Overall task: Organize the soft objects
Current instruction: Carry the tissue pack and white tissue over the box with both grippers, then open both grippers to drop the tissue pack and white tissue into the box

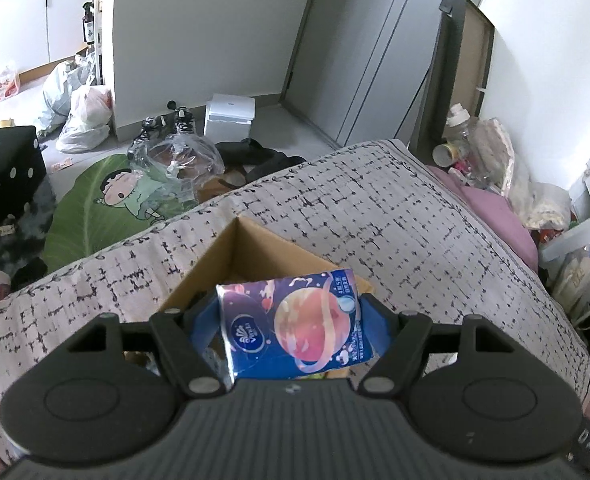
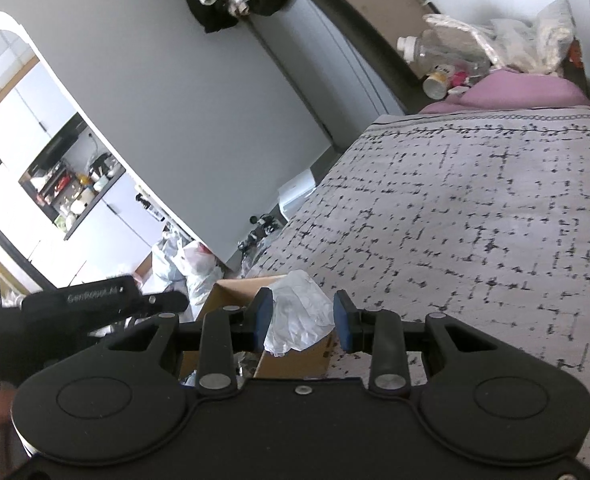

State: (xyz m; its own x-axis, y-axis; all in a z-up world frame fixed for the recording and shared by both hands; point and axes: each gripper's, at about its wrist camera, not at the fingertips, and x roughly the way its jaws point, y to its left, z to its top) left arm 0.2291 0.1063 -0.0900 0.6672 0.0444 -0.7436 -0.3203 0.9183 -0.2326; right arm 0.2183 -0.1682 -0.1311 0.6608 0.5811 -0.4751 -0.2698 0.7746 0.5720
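**Left holds tissue pack over box; right jaws straddle white crumpled piece**

Left gripper (image 1: 291,328): jaws clamped on the blue tissue pack (image 1: 295,330), planet print facing the camera, pack tilted. It hangs over the open cardboard box (image 1: 231,256), which sits on the grey patterned bedspread (image 1: 395,216).

Right gripper (image 2: 302,322): jaws moderately apart, blue pads (image 2: 264,318) either side of a white crumpled soft item (image 2: 299,316), plastic or tissue, can't tell which. Left pad looks to touch it, right pad stands clear with a gap. Item sits at the cardboard box's (image 2: 295,360) rim; whether it rests on the box or is held, can't tell.

The left gripper's body (image 2: 95,300) shows at the left edge of the right wrist view, near the box.
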